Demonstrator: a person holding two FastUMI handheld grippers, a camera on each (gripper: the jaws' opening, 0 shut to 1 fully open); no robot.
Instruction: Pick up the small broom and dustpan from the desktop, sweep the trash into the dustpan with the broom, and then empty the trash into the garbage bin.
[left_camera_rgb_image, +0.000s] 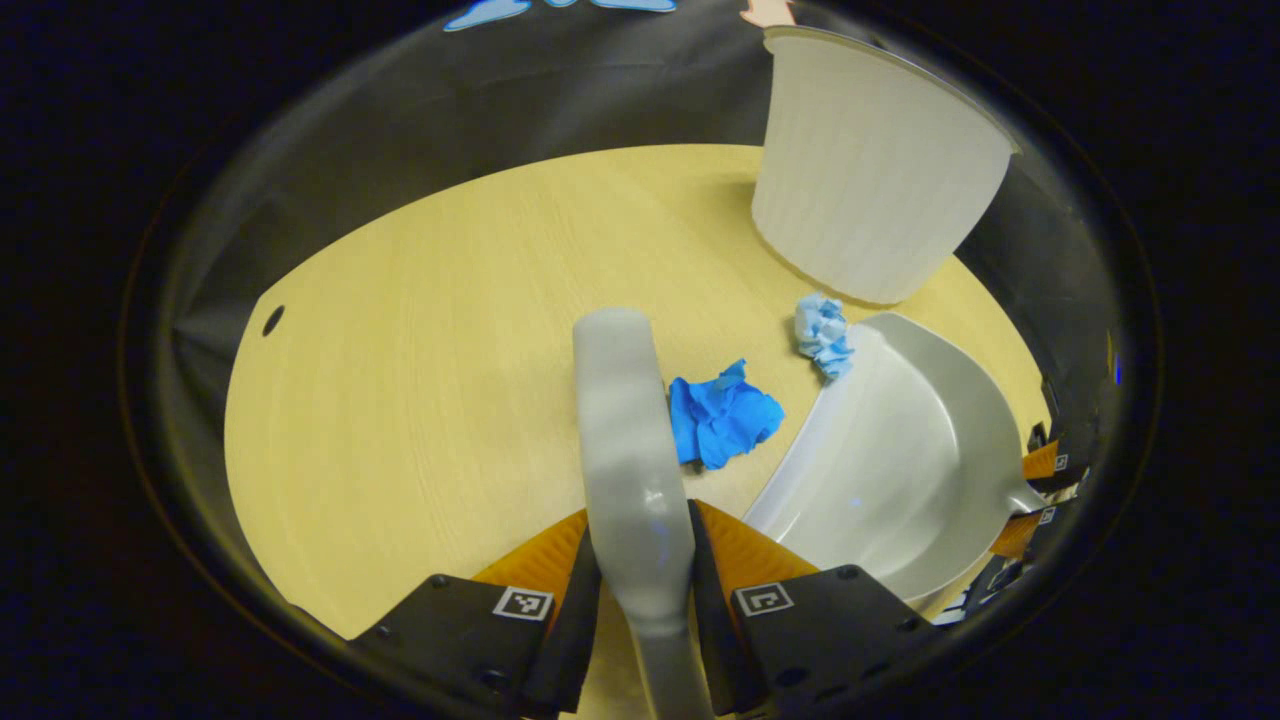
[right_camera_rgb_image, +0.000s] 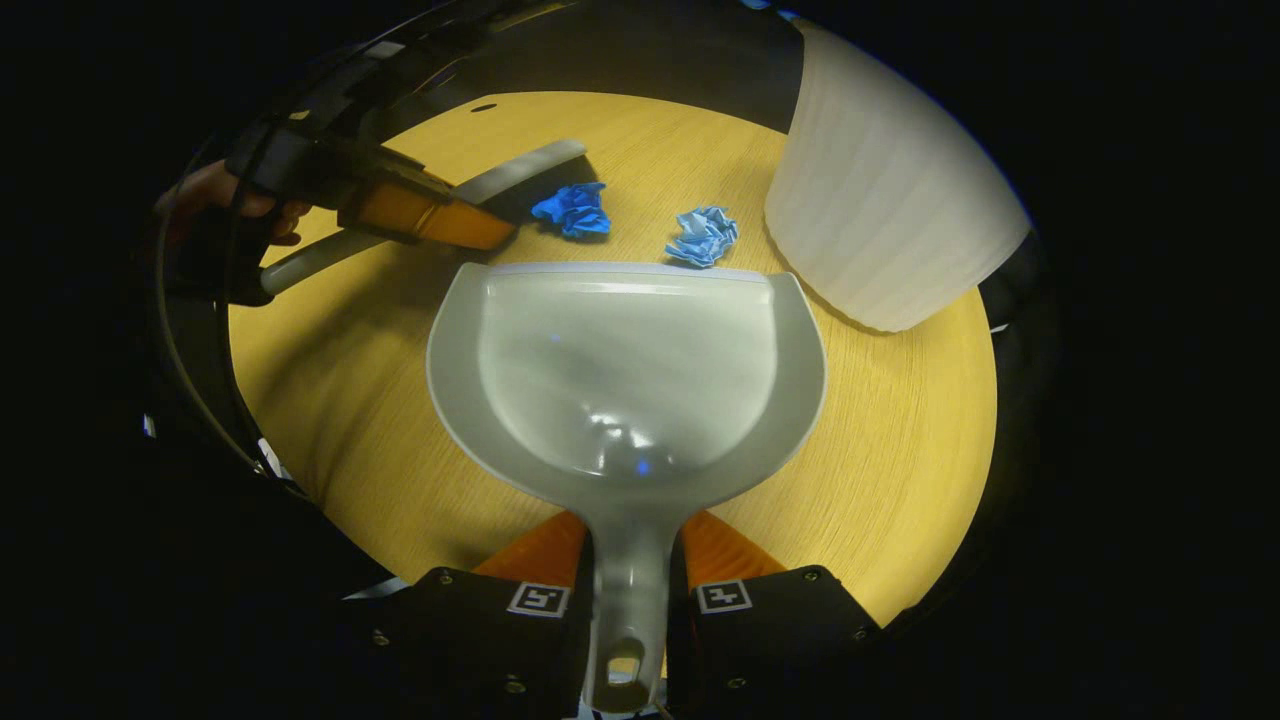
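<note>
In the left gripper view my left tongs (left_camera_rgb_image: 645, 560) clamp the broom (left_camera_rgb_image: 625, 420) at lower centre, the dark blue wad (left_camera_rgb_image: 722, 415) just beside it, unswept. In the right gripper view my right tongs (right_camera_rgb_image: 628, 590) clamp the dustpan (right_camera_rgb_image: 625, 370), empty at centre; the pale blue wad (right_camera_rgb_image: 703, 235) sits at its lip, the garbage bin (right_camera_rgb_image: 880, 200) upper right, so sweeping and emptying remain.

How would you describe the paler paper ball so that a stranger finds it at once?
Find the tall white bin on the wooden table. Just beside its base, at the front lip of the dustpan, lies the pale ball. The other ball is deeper blue and sits nearer the broom.
</note>
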